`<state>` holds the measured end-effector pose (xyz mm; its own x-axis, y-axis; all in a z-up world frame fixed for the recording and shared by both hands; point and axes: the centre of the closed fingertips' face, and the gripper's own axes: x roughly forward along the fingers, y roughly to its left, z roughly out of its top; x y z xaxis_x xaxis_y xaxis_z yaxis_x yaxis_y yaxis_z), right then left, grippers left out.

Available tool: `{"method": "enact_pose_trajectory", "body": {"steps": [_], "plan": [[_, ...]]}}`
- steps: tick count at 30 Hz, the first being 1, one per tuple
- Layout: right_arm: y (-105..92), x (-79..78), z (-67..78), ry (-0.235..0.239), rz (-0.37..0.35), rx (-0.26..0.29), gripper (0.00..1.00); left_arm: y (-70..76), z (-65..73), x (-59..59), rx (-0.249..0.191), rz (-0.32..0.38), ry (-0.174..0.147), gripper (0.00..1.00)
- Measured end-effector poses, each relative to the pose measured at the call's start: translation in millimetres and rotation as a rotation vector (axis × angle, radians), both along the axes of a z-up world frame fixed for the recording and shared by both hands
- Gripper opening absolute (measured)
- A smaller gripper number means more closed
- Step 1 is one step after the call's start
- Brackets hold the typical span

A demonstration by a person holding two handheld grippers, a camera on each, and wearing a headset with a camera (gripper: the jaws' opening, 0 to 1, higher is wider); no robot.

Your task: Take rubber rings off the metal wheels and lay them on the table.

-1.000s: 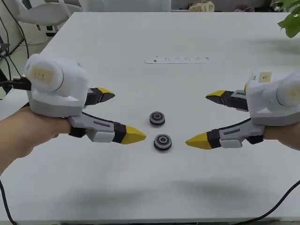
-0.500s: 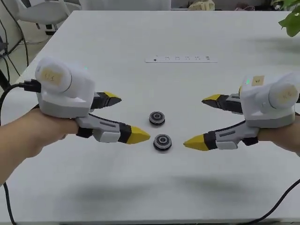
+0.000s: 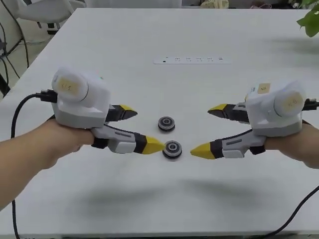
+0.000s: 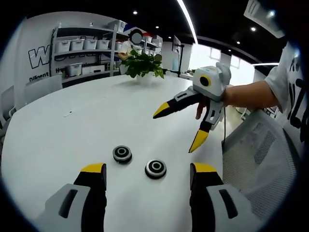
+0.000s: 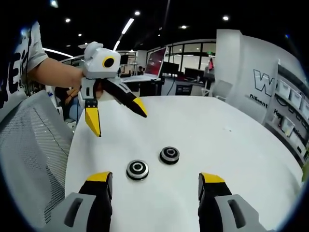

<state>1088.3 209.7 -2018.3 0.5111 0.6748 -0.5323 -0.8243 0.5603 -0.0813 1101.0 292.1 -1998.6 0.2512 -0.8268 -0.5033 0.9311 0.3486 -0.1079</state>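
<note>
Two metal wheels are lying on the white table (image 3: 149,40), in its near half. The near wheel (image 3: 172,149) is sitting directly in front of the person. The far wheel (image 3: 166,124) is sitting just beyond it and slightly to the left, apart from it.

Surroundings: a white power strip (image 3: 192,60) is lying farther back on the table, well apart from the wheels. A leafy plant (image 3: 310,20) is showing at the far right edge, and a chair (image 3: 45,10) is standing past the far left corner. A black cable (image 3: 20,114) is trailing from the left gripper off the table's near edge. Nothing is lying between the wheels and either gripper.

Orientation: both wheels are resting flat on one face, with the axle axis standing upright and the hub facing up. Being round, they are presenting no long axis across the table. A dark rubber ring (image 3: 172,156) is sitting around the rim of each.

Grippers: the left gripper (image 3: 148,129) is reaching in from the left with its jaws spread wide and nothing between them. Its lower tip is sitting just beside the near wheel; contact cannot be confirmed. The right gripper (image 3: 200,130) is facing it from the right, jaws likewise spread and empty, with its lower tip near the same wheel but apart from it. In each gripper view both wheels are lying ahead of the parted jaws.
</note>
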Motion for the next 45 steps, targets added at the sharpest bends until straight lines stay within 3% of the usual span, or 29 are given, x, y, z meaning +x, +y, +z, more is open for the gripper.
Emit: {"method": "enact_pose_trajectory", "body": {"steps": [13, 24, 30, 45], "plan": [[5.2, 0.2, -17.0, 0.036, 0.025, 0.002, 0.62, -14.7, -18.0, -8.7, 0.034, -0.047, 0.005, 0.6], [8.7, -0.8, -28.1, 0.053, 0.054, -0.007, 0.53, -20.6, -30.8, -7.8, 0.066, -0.076, 0.0, 0.52], [12.7, -1.1, -32.6, 0.074, 0.065, -0.007, 0.51, -23.8, -35.6, -7.3, 0.051, -0.076, 0.021, 0.46], [24.4, -5.3, -40.9, 0.105, 0.098, -0.01, 0.43, -34.2, -46.6, -11.2, 0.074, -0.118, 0.024, 0.32]]}}
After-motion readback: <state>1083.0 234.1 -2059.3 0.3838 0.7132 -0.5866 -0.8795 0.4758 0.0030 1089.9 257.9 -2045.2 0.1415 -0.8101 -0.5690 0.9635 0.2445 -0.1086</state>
